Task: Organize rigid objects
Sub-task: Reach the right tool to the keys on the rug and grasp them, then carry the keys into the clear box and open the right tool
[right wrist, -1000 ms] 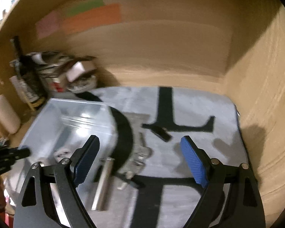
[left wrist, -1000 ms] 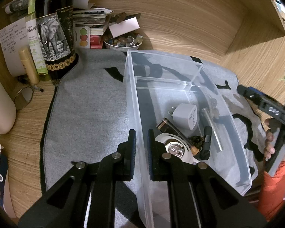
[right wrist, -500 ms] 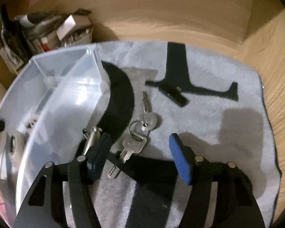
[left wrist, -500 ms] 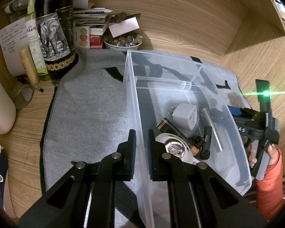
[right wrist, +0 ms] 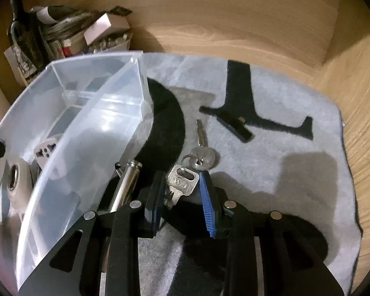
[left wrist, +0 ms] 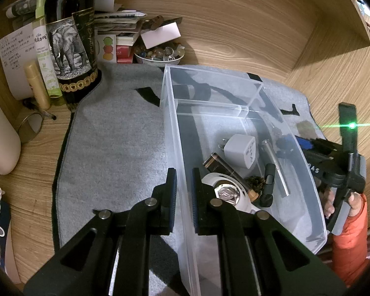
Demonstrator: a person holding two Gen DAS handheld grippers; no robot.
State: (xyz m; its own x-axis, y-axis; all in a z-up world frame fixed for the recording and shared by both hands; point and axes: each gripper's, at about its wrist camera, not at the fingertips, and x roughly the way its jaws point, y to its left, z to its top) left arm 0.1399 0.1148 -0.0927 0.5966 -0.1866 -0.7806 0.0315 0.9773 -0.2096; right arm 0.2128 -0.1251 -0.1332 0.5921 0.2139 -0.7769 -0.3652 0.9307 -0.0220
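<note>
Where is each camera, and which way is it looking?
Left wrist: on the left gripper, looking forward over its fingers clamped on the bin wall; the right gripper and hand show too.
Right wrist: on the right gripper, looking forward at keys on the mat.
Shared: bin, mat, back clutter.

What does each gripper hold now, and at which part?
Left gripper clamps the clear bin's near side wall. Right gripper straddles the key; grip cannot be told.

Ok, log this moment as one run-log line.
left gripper: shut on clear bin wall | right gripper: jaws straddling keys on mat, not clamped | black clip: loose on mat
</note>
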